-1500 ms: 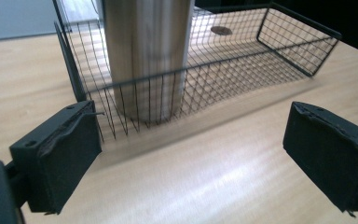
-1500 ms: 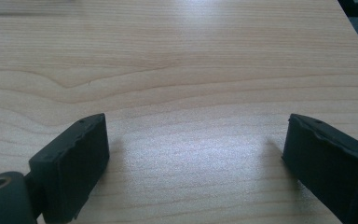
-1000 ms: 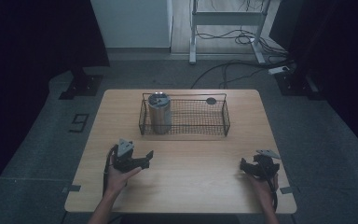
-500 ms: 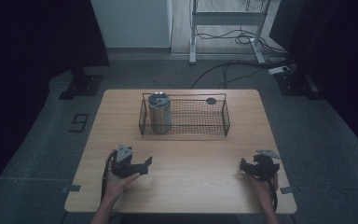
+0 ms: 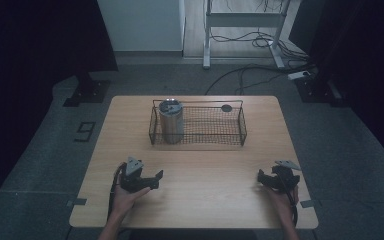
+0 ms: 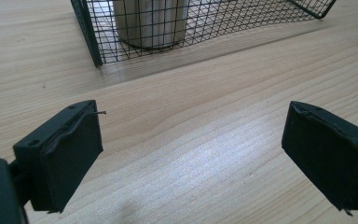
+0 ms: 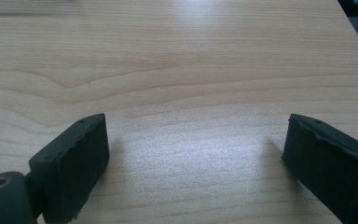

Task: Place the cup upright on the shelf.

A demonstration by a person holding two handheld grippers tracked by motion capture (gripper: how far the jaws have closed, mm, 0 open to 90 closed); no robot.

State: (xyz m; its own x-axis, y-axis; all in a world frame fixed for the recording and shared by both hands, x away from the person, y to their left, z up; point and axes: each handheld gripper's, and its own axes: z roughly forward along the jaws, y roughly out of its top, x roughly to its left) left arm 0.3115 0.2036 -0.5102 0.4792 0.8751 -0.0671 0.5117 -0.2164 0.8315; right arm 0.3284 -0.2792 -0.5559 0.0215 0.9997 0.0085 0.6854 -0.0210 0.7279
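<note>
floor: grey floor (image 5: 40, 150), dark at both sides
table: light wood table (image 5: 205, 210) in the middle
wall: white panel (image 5: 140, 25) at the back
frame: metal frame (image 5: 245, 20) beside the panel
cables: black cables (image 5: 250, 75) on the floor

A lab-like recording room. A light wooden table (image 5: 195, 200) stands on grey carpet tiles (image 5: 40, 165). Loose black cables (image 5: 250, 75) trail past a white metal frame (image 5: 240, 20).

High view dim, surroundings black; my claw views bright, glare on the desk (image 7: 205, 28), nearest edges soft.
</note>
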